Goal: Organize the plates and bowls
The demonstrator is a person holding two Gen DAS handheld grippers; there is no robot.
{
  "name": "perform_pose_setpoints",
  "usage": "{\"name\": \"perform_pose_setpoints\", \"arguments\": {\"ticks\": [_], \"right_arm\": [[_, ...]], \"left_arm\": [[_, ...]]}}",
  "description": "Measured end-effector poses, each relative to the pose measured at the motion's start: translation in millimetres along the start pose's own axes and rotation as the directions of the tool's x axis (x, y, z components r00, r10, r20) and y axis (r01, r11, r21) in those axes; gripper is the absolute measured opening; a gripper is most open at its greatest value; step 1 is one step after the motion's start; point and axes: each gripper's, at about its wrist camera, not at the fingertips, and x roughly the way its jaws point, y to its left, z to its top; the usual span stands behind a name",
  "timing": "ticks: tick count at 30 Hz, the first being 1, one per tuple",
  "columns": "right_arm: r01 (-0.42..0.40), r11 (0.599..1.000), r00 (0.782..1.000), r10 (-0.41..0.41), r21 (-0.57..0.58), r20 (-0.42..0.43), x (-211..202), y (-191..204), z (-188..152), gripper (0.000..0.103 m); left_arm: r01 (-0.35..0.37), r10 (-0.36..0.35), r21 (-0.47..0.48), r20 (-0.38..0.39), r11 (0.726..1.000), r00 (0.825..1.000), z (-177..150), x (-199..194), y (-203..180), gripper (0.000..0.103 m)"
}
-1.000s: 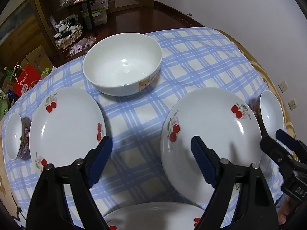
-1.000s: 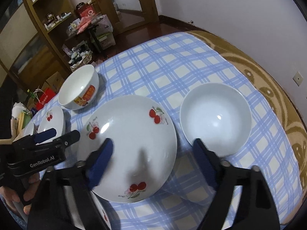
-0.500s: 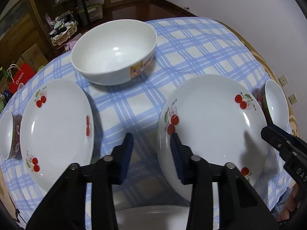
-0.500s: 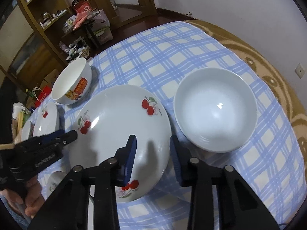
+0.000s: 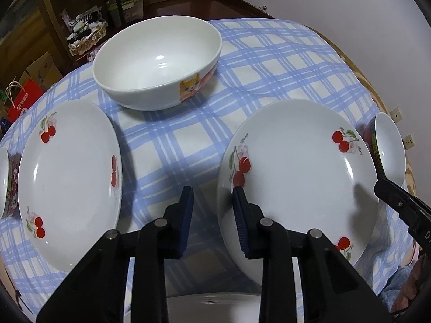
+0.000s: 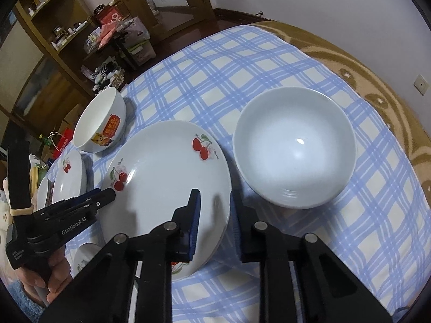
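A white cherry plate (image 5: 296, 177) (image 6: 167, 183) lies on the blue checked cloth between both grippers. My left gripper (image 5: 212, 212) straddles its left rim, one finger over the plate and the other over the cloth. The jaws are closing, with a gap still beside the rim. My right gripper (image 6: 215, 215) straddles the opposite rim and its jaws are closing too, the pads not clamped. A second cherry plate (image 5: 67, 183) lies to the left. A big white bowl with a cartoon dog (image 5: 159, 62) stands behind, and a white bowl (image 6: 293, 148) sits right of the plate.
A small patterned bowl (image 5: 5, 183) sits at the far left and another plate (image 5: 212, 306) lies at the near edge. A brown patterned cover (image 6: 377, 91) borders the cloth by the wall. Shelves and boxes (image 5: 29, 91) stand beyond the table. A hand (image 6: 40, 277) holds the left gripper.
Both grippers' jaws have narrowed from wide apart to a small gap, each around a rim of the middle cherry plate. The plates and bowls have not moved.
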Motion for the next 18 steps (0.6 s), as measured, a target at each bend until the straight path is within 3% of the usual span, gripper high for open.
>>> {"name": "perform_pose_setpoints", "arguments": {"ticks": [9,11,18], "right_arm": [[-0.013,1.000,1.000,0.013,0.021,-0.010,11.8,-7.6,-0.9,0.022],[-0.028,0.999,0.999,0.029,0.028,-0.018,16.6,-8.9,-1.7,0.013],[-0.062,0.997,0.998,0.063,0.046,-0.023,29.4,-11.7,-5.0,0.012]], "left_arm": [[0.033,-0.033,0.015,-0.004,0.999,0.999,4.3,9.8,-5.3,0.021],[0.039,-0.039,0.010,-0.004,0.999,0.999,5.0,11.8,-6.2,0.020],[0.108,-0.108,-0.034,0.005,0.994,0.994,4.8,13.3,3.0,0.018]]}}
